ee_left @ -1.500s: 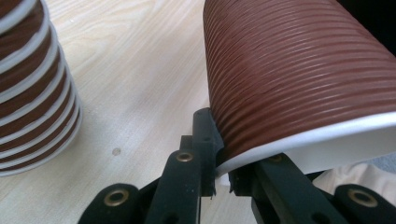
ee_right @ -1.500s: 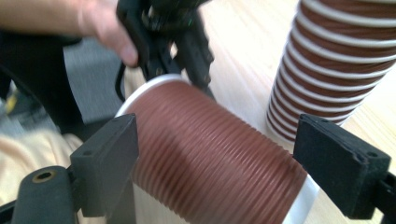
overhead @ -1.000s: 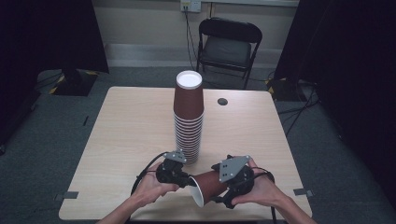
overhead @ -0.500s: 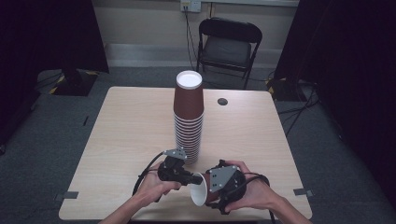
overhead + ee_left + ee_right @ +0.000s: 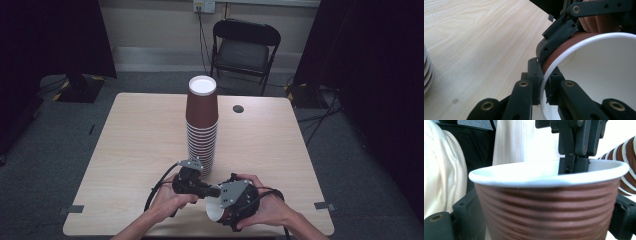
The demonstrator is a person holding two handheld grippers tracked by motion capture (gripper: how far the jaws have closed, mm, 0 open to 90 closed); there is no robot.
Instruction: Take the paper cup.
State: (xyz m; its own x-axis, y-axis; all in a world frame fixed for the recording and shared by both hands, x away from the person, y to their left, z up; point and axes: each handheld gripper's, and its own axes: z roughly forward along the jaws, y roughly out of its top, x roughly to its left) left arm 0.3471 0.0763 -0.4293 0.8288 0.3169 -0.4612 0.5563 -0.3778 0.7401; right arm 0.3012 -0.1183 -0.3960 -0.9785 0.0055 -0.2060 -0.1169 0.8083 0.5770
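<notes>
Cup (image 5: pixel 216 212): brown ribbed paper, white inside, lying on its side at the near counter (image 5: pixel 125 150) edge, mouth toward the person. Right tongs (image 5: pixel 227 202): clamped across the cup's body. Left tongs (image 5: pixel 212 191): closed on the cup's rim, one jaw inside, one outside. Stack (image 5: pixel 202 125): matching cups, upright, mid-counter, just behind the left tongs.

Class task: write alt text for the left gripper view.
The left gripper pinches the white rim of a brown ribbed cup, one jaw inside and one outside. The right gripper clasps the cup's side above a pale wooden table.
</notes>
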